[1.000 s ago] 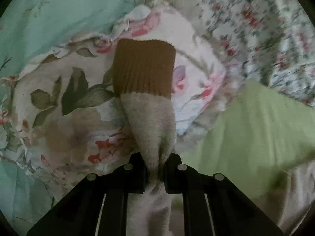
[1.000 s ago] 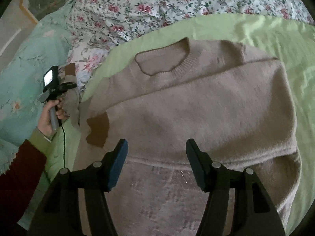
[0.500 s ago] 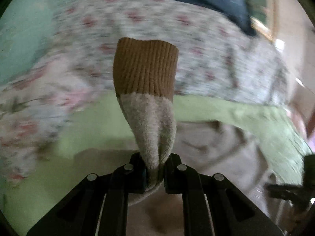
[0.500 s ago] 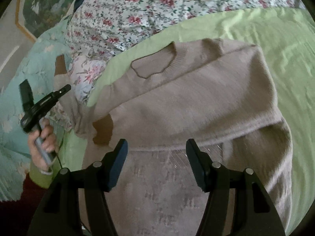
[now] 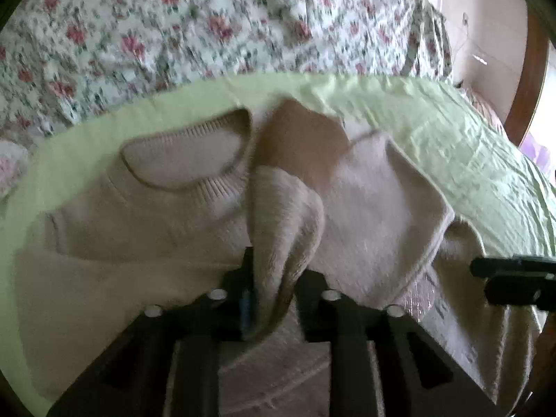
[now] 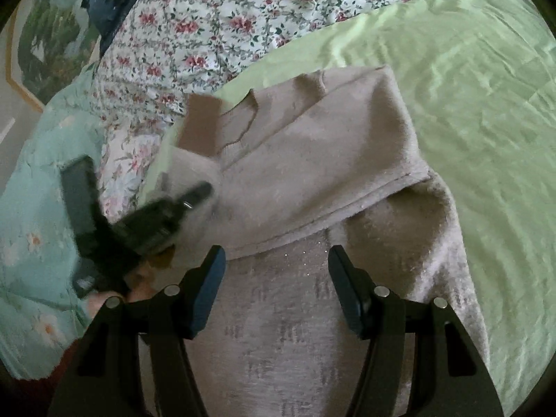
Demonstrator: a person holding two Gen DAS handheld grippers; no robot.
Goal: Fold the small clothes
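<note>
A beige knit sweater [image 5: 368, 208] lies on a light green sheet [image 5: 451, 128], its right side folded inward. Its left sleeve [image 5: 285, 229] with a brown cuff [image 5: 305, 142] runs up between the jaws of my left gripper [image 5: 278, 267] and drapes over the chest beside the neckline [image 5: 187, 160]. The jaws are opening and the sleeve sits loosely between them. In the right wrist view the left gripper [image 6: 153, 222] is blurred at the sweater's [image 6: 312, 160] left edge. My right gripper [image 6: 276, 255] hangs open over the sweater's lower body, holding nothing.
A quilt with red flowers [image 6: 208, 17] is bunched behind the sheet [image 6: 469, 87]. A teal floral blanket [image 6: 31, 208] lies to the left. A hand [image 6: 139, 288] grips the left tool. Wooden furniture [image 5: 531, 69] stands at the far right.
The left gripper carried the sleeve from the left, off the floral pillow, across onto the sweater's chest, and its jaws widened. The right gripper drifted slightly and stayed open.
</note>
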